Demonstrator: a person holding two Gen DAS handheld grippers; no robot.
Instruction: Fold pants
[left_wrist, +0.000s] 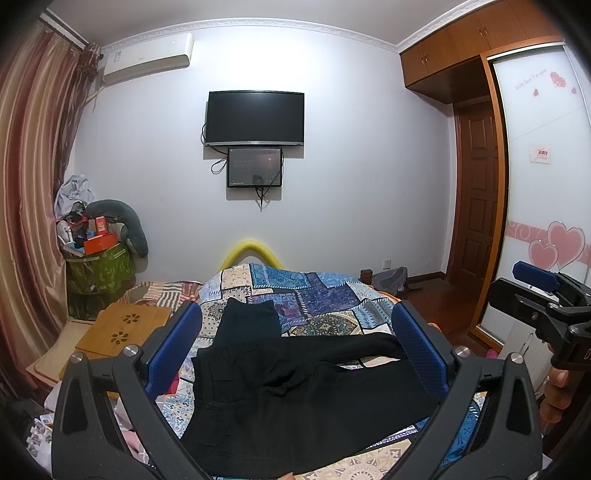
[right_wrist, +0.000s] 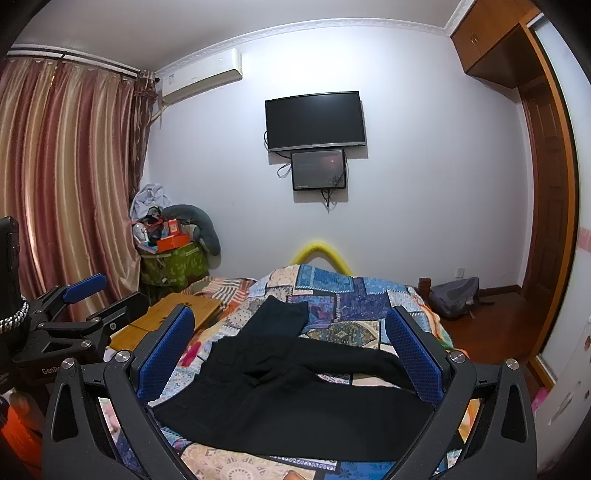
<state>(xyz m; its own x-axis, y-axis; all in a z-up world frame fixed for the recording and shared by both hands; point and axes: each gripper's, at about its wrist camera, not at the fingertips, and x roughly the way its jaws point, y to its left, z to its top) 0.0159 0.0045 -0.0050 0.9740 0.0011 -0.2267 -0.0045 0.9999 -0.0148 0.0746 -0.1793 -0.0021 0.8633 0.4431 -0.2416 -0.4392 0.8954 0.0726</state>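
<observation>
Left tongs (left_wrist: 295, 347) sit closest in the left wrist view, spread wide with nothing held; we see the black pants (left_wrist: 295, 398) between and beyond them on the patchwork bedspread (left_wrist: 325, 295). One leg (left_wrist: 251, 317) runs toward the foot of the bed, the other trails right. We judge the main risk to be a pinch that takes only the top layer, or catches the bedspread underneath, dragging the fold crooked. A wooden lap tray (left_wrist: 122, 332) lies just beside the pants on the left and could snag a swung leg. Right tongs (left_wrist: 539, 291) hover well apart at the right edge.

From the right wrist view, the right tongs (right_wrist: 291, 350) are likewise wide apart and empty above the pants (right_wrist: 288, 402). Dark cloth hides its seams, so misjudging the crease is likely. Left tongs (right_wrist: 92, 299) hang at the left, near the tray (right_wrist: 177, 314).
</observation>
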